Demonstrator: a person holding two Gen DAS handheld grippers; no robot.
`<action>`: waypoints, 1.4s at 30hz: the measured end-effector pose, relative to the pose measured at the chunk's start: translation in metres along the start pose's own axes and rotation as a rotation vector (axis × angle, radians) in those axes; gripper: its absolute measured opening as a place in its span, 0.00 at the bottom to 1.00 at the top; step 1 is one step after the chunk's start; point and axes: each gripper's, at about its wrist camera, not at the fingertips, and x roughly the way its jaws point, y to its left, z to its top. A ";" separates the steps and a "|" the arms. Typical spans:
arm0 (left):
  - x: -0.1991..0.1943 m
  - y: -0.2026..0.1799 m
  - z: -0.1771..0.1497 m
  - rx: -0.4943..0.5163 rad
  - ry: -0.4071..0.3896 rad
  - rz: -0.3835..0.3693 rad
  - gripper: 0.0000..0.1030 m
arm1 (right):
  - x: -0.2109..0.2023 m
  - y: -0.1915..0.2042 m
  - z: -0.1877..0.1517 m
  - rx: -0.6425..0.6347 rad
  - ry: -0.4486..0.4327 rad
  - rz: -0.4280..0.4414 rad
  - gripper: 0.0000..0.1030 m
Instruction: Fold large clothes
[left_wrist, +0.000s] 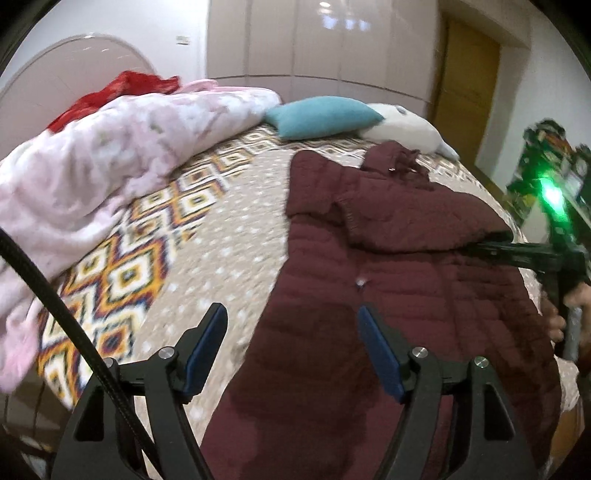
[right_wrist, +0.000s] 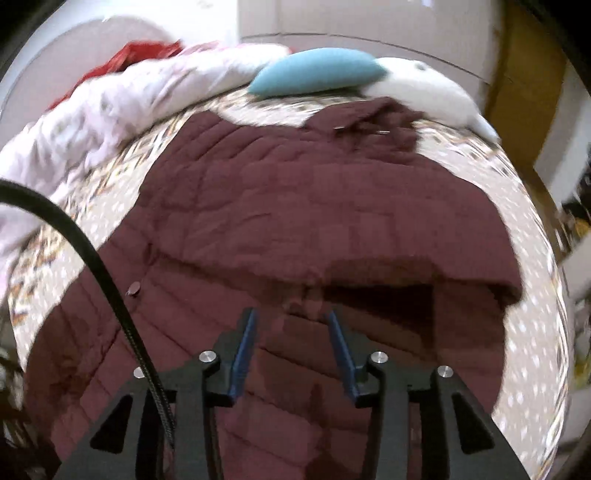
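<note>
A maroon quilted jacket lies flat on the bed, collar toward the pillows, with one sleeve folded across its chest. It fills the right wrist view. My left gripper is open and empty, hovering above the jacket's left edge near the hem. My right gripper is open just above the jacket, its fingers pointing at the edge of the folded sleeve. The right gripper also shows in the left wrist view, reaching over the jacket's right side, with a green light above it.
The patterned bedspread covers the bed. A bunched pink blanket and a red cloth lie at the left. A teal pillow and a white pillow sit at the head. A wooden door stands at the right.
</note>
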 end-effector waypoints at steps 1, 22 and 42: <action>0.010 -0.007 0.010 0.028 0.006 -0.008 0.71 | -0.006 -0.006 -0.002 0.033 -0.011 0.007 0.47; 0.189 -0.079 0.131 0.071 0.143 -0.081 0.18 | -0.067 -0.094 -0.052 0.262 -0.095 0.031 0.55; 0.335 -0.057 0.171 0.188 0.175 0.243 0.21 | 0.099 -0.128 0.065 0.317 -0.003 -0.149 0.56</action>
